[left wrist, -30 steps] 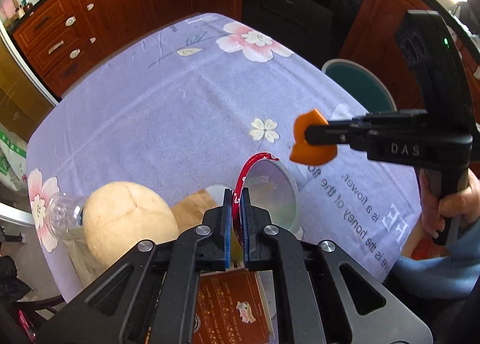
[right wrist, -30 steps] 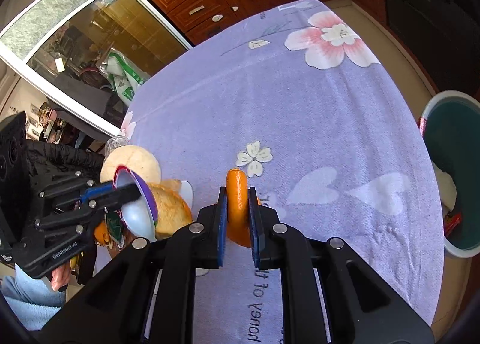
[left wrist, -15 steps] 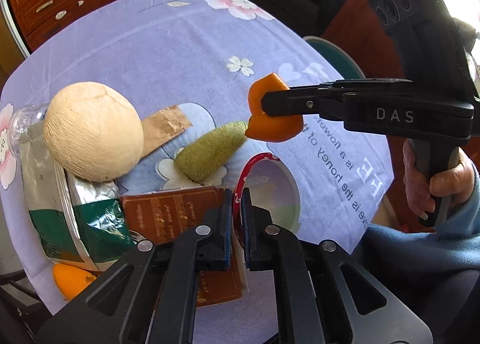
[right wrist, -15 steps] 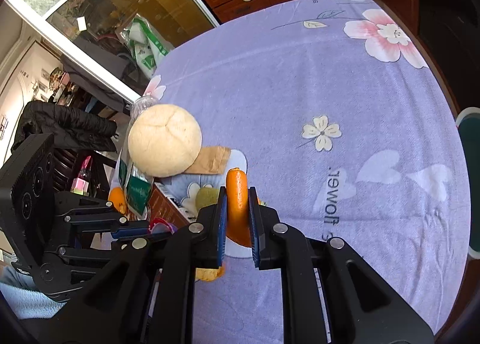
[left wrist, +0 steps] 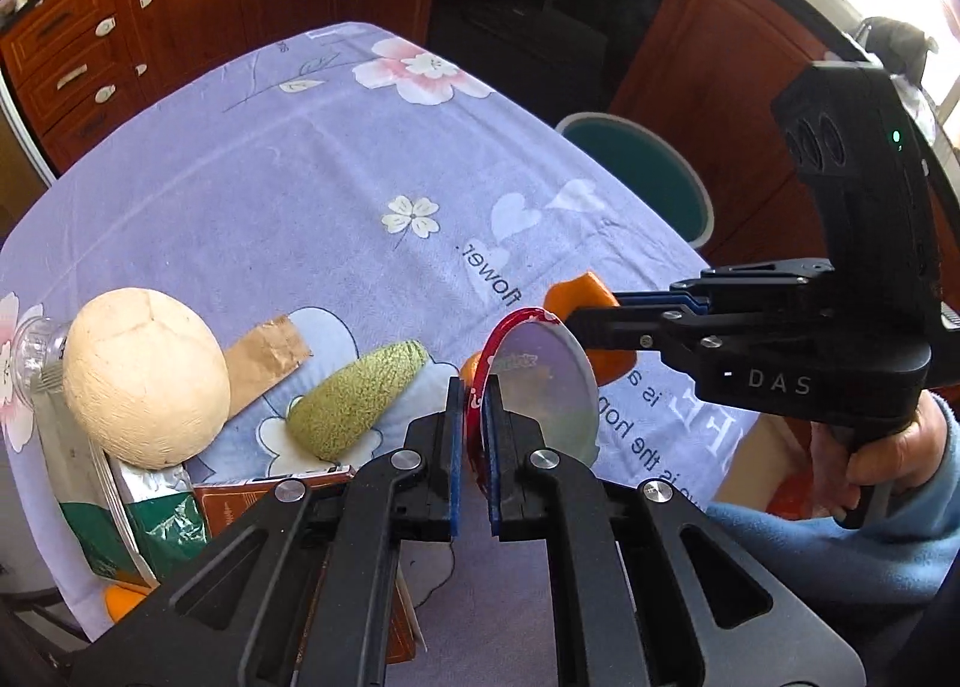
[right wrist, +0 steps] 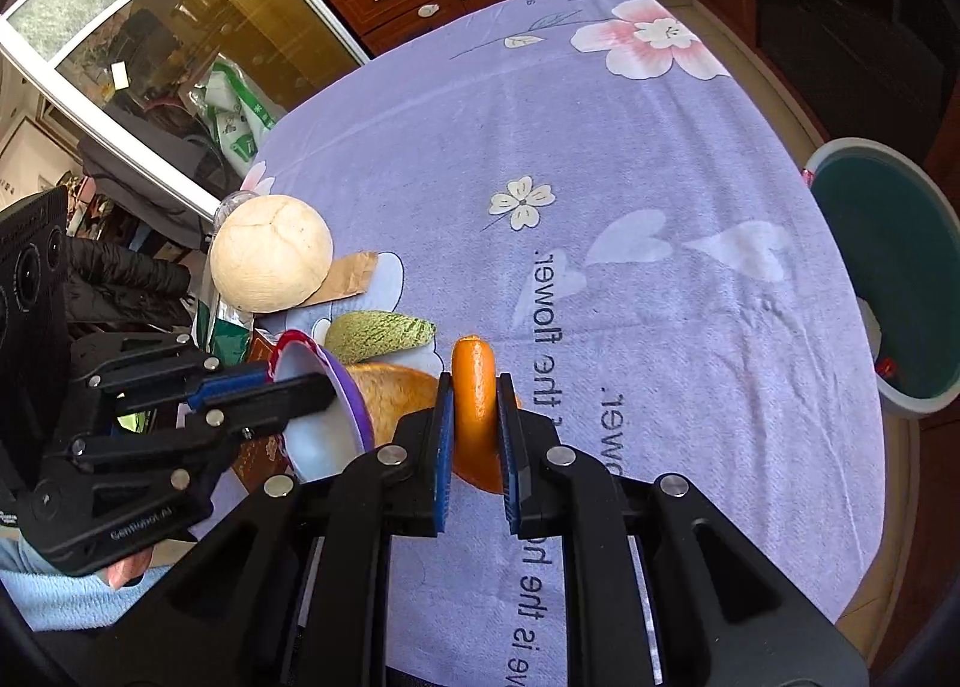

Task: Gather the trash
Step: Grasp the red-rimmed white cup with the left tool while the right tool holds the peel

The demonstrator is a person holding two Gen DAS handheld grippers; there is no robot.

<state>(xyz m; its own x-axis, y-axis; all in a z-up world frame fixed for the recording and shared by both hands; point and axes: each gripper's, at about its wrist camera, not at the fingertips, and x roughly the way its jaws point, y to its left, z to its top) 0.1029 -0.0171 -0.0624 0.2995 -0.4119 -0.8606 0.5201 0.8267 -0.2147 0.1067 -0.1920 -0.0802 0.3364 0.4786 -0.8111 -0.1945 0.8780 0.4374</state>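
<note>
My left gripper (left wrist: 472,387) is shut on a round foil lid (left wrist: 543,381) with a red rim, held upright above the near table edge; it also shows in the right wrist view (right wrist: 312,405). My right gripper (right wrist: 474,387) is shut on an orange peel (right wrist: 474,387), seen from the side in the left wrist view (left wrist: 585,297). A teal trash bin (right wrist: 888,267) stands on the floor off the table's right edge; it also shows in the left wrist view (left wrist: 648,171).
On the purple flowered tablecloth (left wrist: 288,189) lie a pale coconut (left wrist: 144,375), a green melon rind (left wrist: 354,396), a brown paper scrap (left wrist: 267,354), a green-and-foil bag (left wrist: 120,507), a brown box (left wrist: 252,498), a clear bottle (left wrist: 36,351). Another orange peel (right wrist: 396,393) lies by the rind.
Both grippers have swung back toward the right and far side, still holding the lid and the peel. The bin has come back into both views.
</note>
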